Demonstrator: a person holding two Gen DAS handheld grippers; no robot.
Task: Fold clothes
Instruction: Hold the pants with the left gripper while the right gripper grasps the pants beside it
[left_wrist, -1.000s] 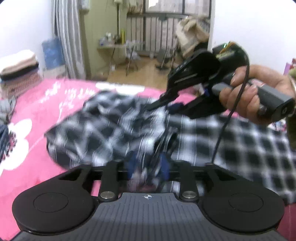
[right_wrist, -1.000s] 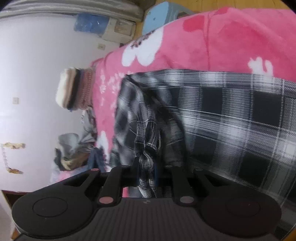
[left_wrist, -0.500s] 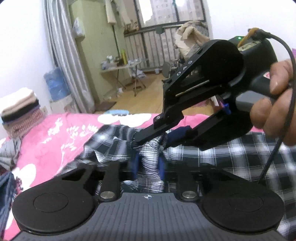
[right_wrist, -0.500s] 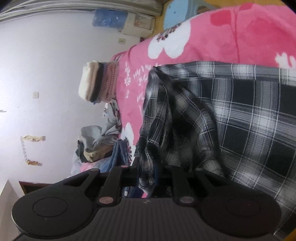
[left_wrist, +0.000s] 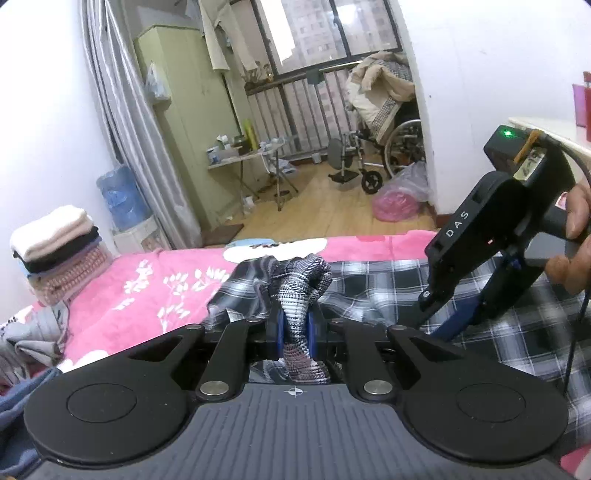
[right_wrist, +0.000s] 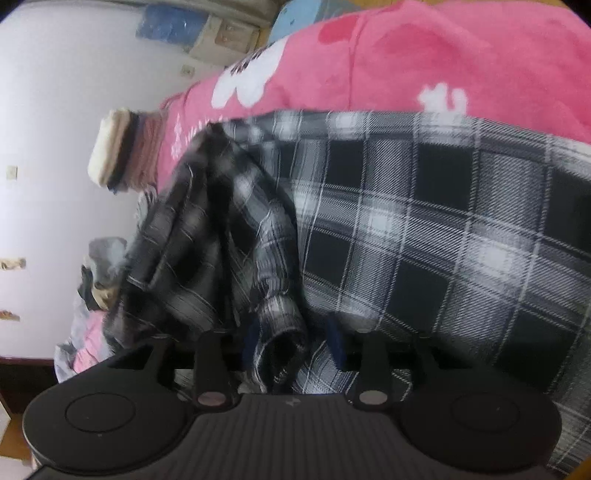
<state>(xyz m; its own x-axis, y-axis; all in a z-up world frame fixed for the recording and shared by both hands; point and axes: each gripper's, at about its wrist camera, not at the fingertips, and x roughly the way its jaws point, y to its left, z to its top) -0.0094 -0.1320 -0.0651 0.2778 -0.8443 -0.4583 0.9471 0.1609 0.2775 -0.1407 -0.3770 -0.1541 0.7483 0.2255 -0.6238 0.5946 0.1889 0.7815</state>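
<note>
1. Pink bedding (left_wrist: 155, 280) with white flowers covers the bed; beyond its far edge lie a wooden floor, a barred window and a green cabinet (left_wrist: 181, 122).
2. On the bed lies a black-and-white plaid shirt (left_wrist: 388, 284), its body spread flat to the right and its left part bunched into folds.
3. Left gripper (left_wrist: 294, 330): its blue pads are pinched tight on a raised twist of the shirt, which stands up in a knot just past the fingertips.
4. Right gripper (right_wrist: 293, 338): its jaws are opening. A rolled cuff of the shirt (right_wrist: 280, 332) sits between the blue pads, against the left one and clear of the right one, so the pads no longer press it.
5. From the left camera, the right gripper (left_wrist: 430, 325) slants down onto the flat plaid at the right, with a hand (left_wrist: 572, 240) around its grip and a green light lit on top.
6. A stack of folded clothes (left_wrist: 59, 251) stands at the bed's far left corner, cream on top, then dark, then pink knit.
7. Loose garments (left_wrist: 26, 339) lie heaped at the left edge.
8. On the floor sits a pink-filled plastic bag (left_wrist: 400, 195), beside a wheelchair (left_wrist: 376, 155) piled with bedding.
9. A blue water jug (left_wrist: 122, 195) tops a dispenser by the curtain.
</note>
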